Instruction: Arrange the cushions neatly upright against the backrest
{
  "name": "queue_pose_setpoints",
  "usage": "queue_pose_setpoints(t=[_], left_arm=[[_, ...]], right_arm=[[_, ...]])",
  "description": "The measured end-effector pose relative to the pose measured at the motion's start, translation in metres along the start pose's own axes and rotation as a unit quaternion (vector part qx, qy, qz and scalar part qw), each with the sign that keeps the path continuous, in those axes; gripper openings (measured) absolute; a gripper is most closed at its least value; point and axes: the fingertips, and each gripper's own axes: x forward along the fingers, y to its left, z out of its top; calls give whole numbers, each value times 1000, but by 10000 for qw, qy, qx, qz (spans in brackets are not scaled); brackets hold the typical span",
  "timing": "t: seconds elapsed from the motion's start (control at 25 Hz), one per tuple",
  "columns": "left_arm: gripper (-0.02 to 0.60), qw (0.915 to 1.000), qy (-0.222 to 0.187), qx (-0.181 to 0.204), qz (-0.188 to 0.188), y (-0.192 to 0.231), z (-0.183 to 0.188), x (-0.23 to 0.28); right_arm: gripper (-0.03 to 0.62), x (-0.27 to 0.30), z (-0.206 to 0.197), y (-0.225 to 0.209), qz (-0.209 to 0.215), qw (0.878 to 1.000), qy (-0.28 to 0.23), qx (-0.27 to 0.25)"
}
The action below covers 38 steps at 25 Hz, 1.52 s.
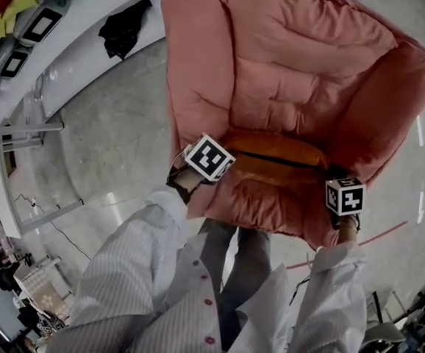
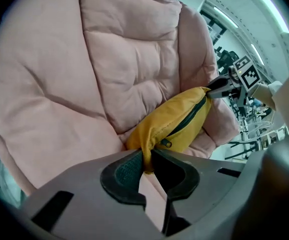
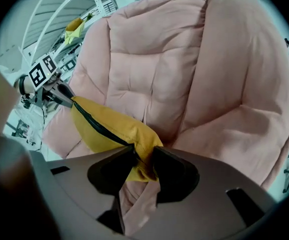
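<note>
Holding yellow cushion (image 1: 279,153) by both ends: left gripper (image 2: 147,161) clamped on one corner, right gripper (image 3: 143,166) on the opposite. Long axis crosswise above seat, backrest (image 1: 293,50) beyond, about equally near both.

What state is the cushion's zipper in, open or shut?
Shut: the zipper is one thin dark line along the yellow cushion, no filling visible.

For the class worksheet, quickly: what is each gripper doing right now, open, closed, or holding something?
Left gripper: closed on one corner of the yellow zippered cushion.
Right gripper: closed on the cushion's opposite corner.
</note>
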Motion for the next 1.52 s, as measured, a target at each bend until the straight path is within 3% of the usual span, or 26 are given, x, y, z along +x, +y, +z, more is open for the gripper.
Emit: queue_pose_setpoints(t=[0.28,0.72,1.2,1.52], left_arm=[[54,9992,-313,-41,234,31,26,9],[58,9953,-661,-310,639,54,45,31],[82,9848,-1084,-791,1099,72,64,45],[92,9811,-1285,-990,1058,75,62,35]], right_arm=[[134,17,35,-19,-294,9989,-326,-178],[141,35,55,-38,-682,9923,-956,-406],[150,51,67,-55,-1056,9888,-1033,-216],[166,39,70,-55,-988,9863,-1311,187]])
